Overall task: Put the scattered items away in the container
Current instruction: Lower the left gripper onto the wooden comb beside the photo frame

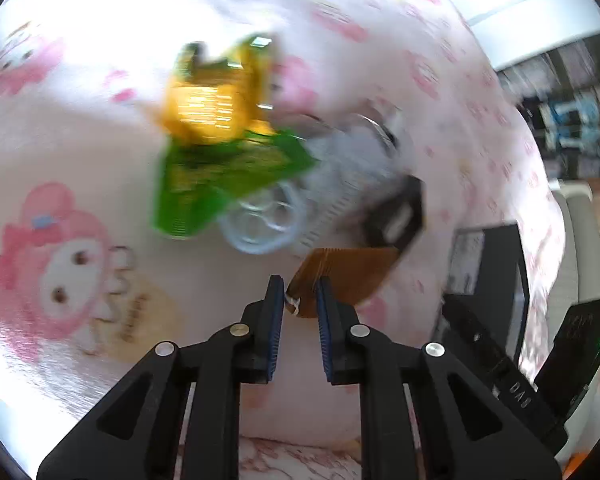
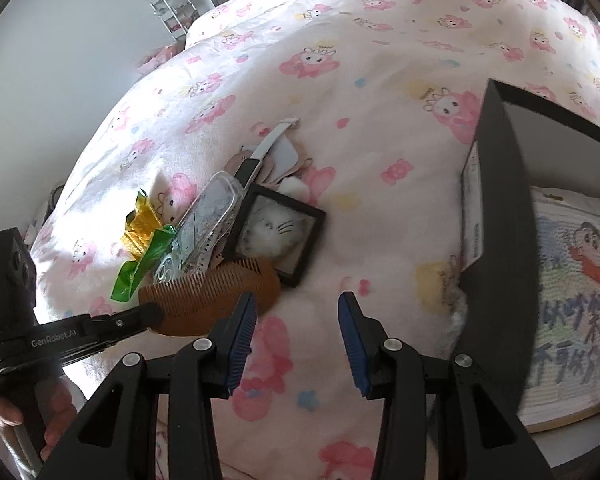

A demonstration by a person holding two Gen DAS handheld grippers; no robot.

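Two pairs of black jaws with blue ribbed pads are seen. The left gripper (image 1: 299, 294) is drawn narrow, and the corner of a flat brown wooden comb with fine teeth (image 1: 350, 276) is pinched between its pads; in the right wrist view the same black tips (image 2: 150, 316) are closed on the comb's left end (image 2: 216, 300). The comb's long axis runs left to right in that view, its curved spine toward the camera and its teeth pointing away toward the pile. The right gripper (image 2: 298, 300) is held about half open with nothing between its pads, only the bedcover below.

Just beyond the comb, a small heap of scattered items is laid on a soft pink cartoon-printed quilt (image 2: 380, 60): a square black-framed picture of a white cat (image 2: 278, 232), a clear plastic phone case with printed drawings (image 2: 204, 224) lying slantwise, a crinkled green foil wrapper (image 2: 144, 264) and a crinkled gold foil wrapper (image 2: 142, 224) beside it, and a slim black-and-white strap (image 2: 260, 152) angled up to the right. The left wrist view is blurred, so finer detail of the heap cannot be told there.

At the right, a rectangular black box with upright walls (image 2: 500, 200) is set on the quilt. Inside it, a flat board with a colourful cartoon drawing and dark lettering (image 2: 568, 300) is lying.
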